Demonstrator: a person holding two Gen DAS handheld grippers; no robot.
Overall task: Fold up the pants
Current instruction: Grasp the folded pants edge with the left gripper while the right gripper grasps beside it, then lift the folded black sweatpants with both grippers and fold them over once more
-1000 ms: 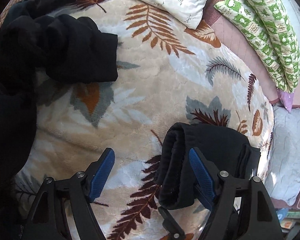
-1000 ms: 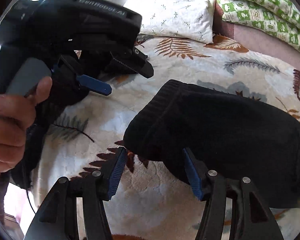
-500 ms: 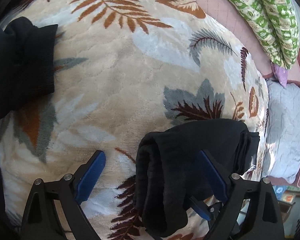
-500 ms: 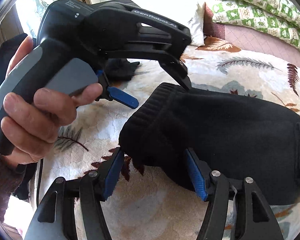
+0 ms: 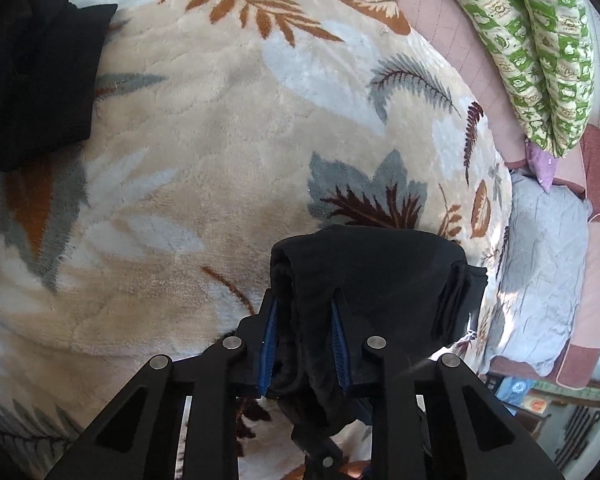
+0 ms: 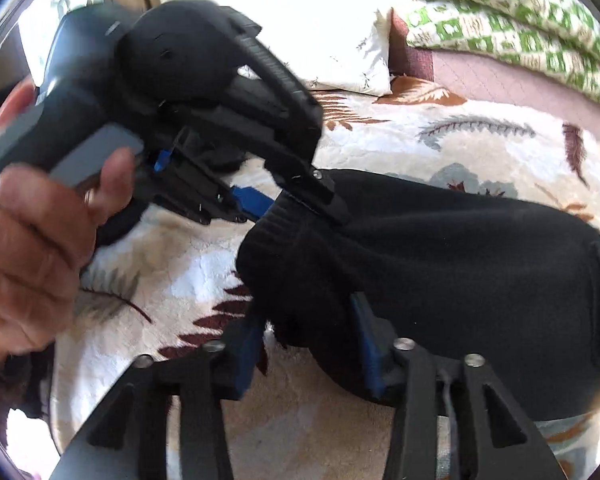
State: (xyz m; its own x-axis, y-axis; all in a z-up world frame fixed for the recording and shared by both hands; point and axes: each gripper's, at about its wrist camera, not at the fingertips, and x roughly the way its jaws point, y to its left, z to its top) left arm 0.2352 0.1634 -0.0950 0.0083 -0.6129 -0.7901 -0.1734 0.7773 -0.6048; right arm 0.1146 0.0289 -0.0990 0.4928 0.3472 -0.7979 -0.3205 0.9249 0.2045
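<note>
Though blurred — both tools (image 6: 312,350) gripping pants (image 6: 440,264).

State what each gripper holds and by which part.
Both jaws are closing on the folded black pants: the left gripper pinches the thick rolled end, the right gripper the same end's near corner.

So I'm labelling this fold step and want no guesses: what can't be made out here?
- Left wrist view: the folded black pants hide the left gripper pad faces as the jaws close on them.
- Right wrist view: motion blur smears the hand; pants hide the closing right gripper pads.
- Black clothing: cut off by the edge.
</note>
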